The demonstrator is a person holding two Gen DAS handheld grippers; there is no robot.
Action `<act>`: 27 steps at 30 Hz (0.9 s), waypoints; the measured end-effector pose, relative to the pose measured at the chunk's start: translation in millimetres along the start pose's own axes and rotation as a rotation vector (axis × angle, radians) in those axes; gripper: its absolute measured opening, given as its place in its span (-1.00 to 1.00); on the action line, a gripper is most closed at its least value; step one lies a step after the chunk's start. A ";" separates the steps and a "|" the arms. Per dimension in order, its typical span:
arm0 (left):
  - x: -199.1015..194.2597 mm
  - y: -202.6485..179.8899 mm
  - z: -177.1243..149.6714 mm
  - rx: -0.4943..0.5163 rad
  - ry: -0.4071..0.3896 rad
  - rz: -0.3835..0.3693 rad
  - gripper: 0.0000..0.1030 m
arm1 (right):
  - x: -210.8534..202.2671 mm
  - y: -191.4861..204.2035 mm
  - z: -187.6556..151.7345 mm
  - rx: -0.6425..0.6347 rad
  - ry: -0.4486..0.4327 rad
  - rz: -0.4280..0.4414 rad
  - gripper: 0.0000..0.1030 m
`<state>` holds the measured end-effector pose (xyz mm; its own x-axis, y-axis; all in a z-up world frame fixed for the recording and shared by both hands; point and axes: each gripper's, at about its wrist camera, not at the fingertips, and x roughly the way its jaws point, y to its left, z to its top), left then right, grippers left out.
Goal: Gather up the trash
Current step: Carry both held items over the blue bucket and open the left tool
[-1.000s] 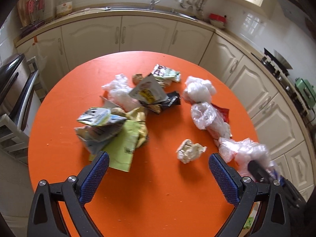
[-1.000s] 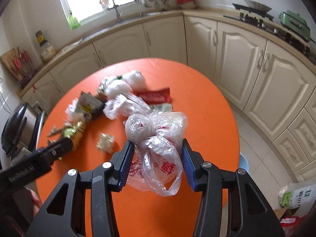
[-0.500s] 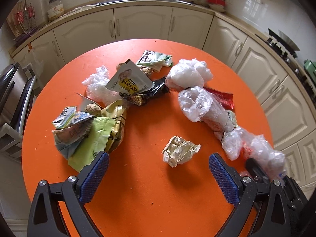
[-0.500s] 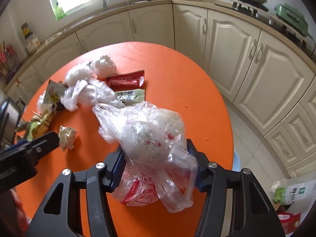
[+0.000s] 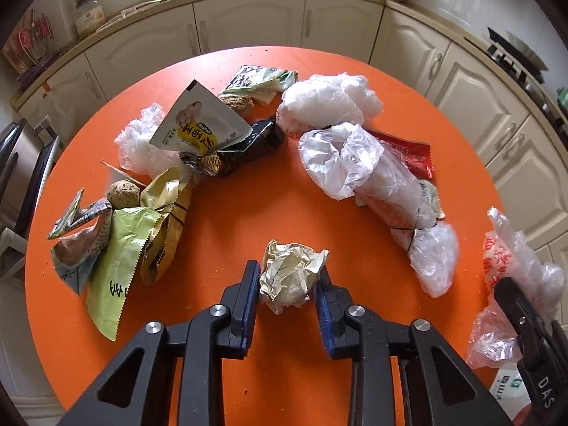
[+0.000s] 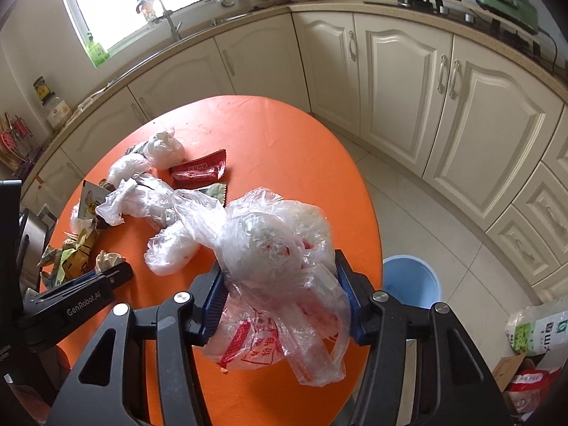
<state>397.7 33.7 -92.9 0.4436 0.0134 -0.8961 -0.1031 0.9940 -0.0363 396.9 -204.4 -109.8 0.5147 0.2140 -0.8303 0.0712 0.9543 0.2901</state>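
left gripper (image 5: 287,285): jaws pinched on crumpled paper ball (image 5: 291,275), still on orange table (image 5: 269,206) | right gripper (image 6: 280,300): clamped on plastic bag bundle (image 6: 277,259), held near blue bin (image 6: 411,282) | risk: your bag's loose tail can snag or slip out; paper may pop free on lift

"genrobot.ai" on the left tool (image 6: 85,301); "das" on the right tool (image 5: 539,390)

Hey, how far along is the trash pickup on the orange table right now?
Nothing visibly binned yet. In hand: the right gripper clamps a clear plastic bag bundle near the blue bin; the left gripper has closed on the crumpled paper ball. Left on the table: snack wrappers, red packet, other plastic bags.
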 end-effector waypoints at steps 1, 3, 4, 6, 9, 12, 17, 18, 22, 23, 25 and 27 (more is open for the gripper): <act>-0.2 0.1 -0.8 -0.001 0.001 -0.003 -0.51 | -2.0 0.4 -0.3 0.000 -0.005 0.002 0.08; -2.8 -2.6 -2.6 0.008 -0.009 -0.013 -0.51 | -7.4 0.9 -1.3 -0.002 -0.016 0.005 0.08; -5.3 -5.7 -4.4 0.018 -0.019 -0.013 -0.51 | -10.9 0.5 -1.2 -0.002 -0.022 0.006 0.08; -12.0 -6.9 -7.0 0.035 -0.039 -0.018 -0.51 | -18.5 -0.6 -2.3 0.000 -0.034 0.009 0.08; -28.2 -19.0 -14.1 0.059 -0.065 -0.030 -0.51 | -31.0 -4.1 -6.0 0.006 -0.054 0.008 0.08; -38.9 -34.9 -22.5 0.088 -0.084 -0.048 -0.51 | -43.9 -12.8 -10.8 0.024 -0.070 0.006 0.08; -56.4 -65.7 -37.2 0.147 -0.098 -0.078 -0.51 | -67.7 -43.9 -19.0 0.082 -0.101 -0.018 0.08; -60.2 -72.7 -39.8 0.161 -0.102 -0.083 -0.51 | -72.1 -50.8 -20.8 0.094 -0.107 -0.025 0.08; -71.5 -106.0 -53.6 0.227 -0.107 -0.112 -0.51 | -88.8 -84.5 -30.0 0.149 -0.124 -0.058 0.08; -74.4 -114.8 -57.2 0.246 -0.104 -0.121 -0.51 | -92.6 -93.9 -32.4 0.165 -0.125 -0.069 0.08; -74.7 -135.3 -62.4 0.283 -0.096 -0.137 -0.51 | -99.1 -113.1 -36.7 0.198 -0.129 -0.093 0.08; -70.3 -153.7 -65.1 0.316 -0.084 -0.151 -0.51 | -104.8 -133.2 -42.0 0.234 -0.132 -0.122 0.08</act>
<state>324.5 -127.1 -53.2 0.5059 -0.1408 -0.8511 0.2441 0.9696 -0.0153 297.5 -345.2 -81.4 0.5958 0.0574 -0.8011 0.3265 0.8940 0.3069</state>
